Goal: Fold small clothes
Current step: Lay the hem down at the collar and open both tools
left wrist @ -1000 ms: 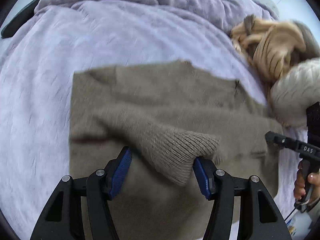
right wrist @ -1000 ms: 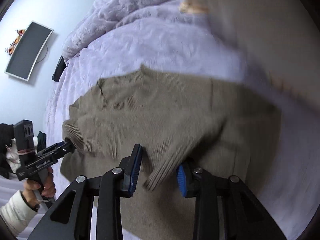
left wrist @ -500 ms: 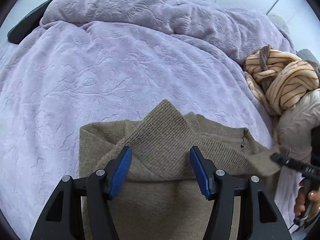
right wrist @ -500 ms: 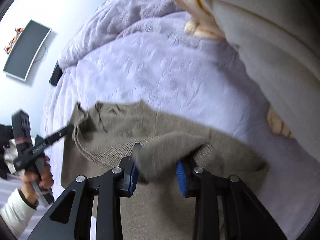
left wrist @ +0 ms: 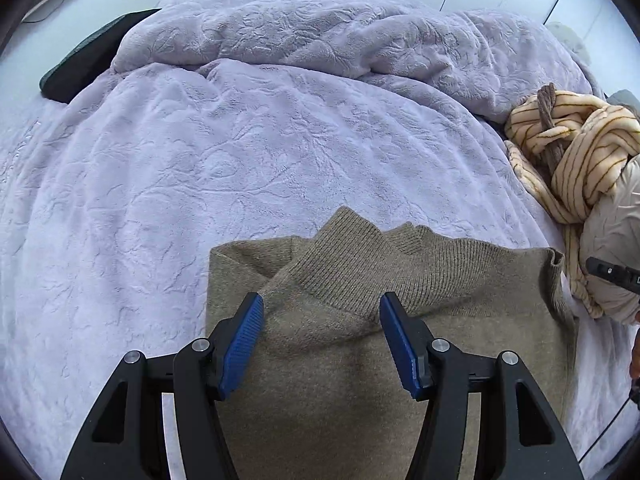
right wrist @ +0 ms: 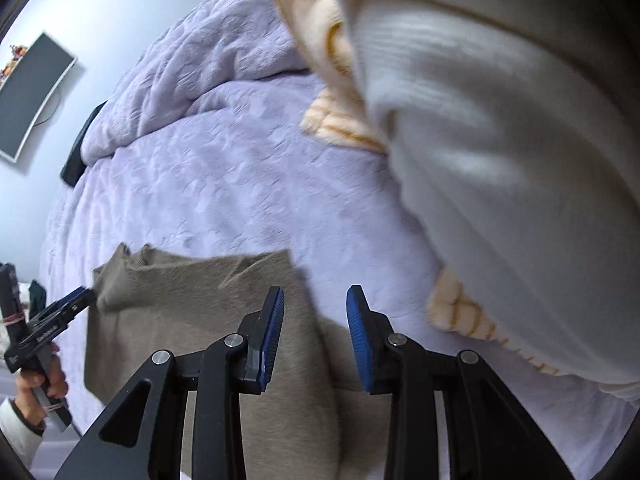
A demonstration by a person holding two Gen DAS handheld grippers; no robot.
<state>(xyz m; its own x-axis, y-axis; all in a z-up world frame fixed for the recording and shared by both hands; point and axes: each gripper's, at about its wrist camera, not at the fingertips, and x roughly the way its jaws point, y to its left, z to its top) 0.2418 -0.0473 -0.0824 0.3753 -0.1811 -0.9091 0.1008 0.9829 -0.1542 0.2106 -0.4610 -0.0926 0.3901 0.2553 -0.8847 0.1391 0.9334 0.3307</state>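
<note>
A taupe knitted sweater (left wrist: 360, 344) lies folded on the lilac bedspread (left wrist: 240, 152), with a ribbed cuff or hem (left wrist: 348, 256) lying across its far edge. My left gripper (left wrist: 322, 304) is open over the sweater, and nothing is between its blue pads. In the right wrist view the same sweater (right wrist: 192, 312) lies at lower left. My right gripper (right wrist: 316, 300) is open and empty above the sweater's right edge. The left gripper (right wrist: 76, 300) shows there at the sweater's far corner.
A cream-and-yellow striped garment (left wrist: 576, 152) and a pale padded garment (left wrist: 612, 256) are piled at the right; in the right wrist view that pale garment (right wrist: 500, 160) looms close. A rumpled lilac duvet (left wrist: 340, 28) and a dark pillow (left wrist: 92, 60) lie at the back. A monitor (right wrist: 32, 92) hangs on the wall.
Both grippers carried the sweater's near part over toward the far edge and let it go. The sweater now lies folded shorter. The right gripper has opened and shifted right toward the pale garment.
</note>
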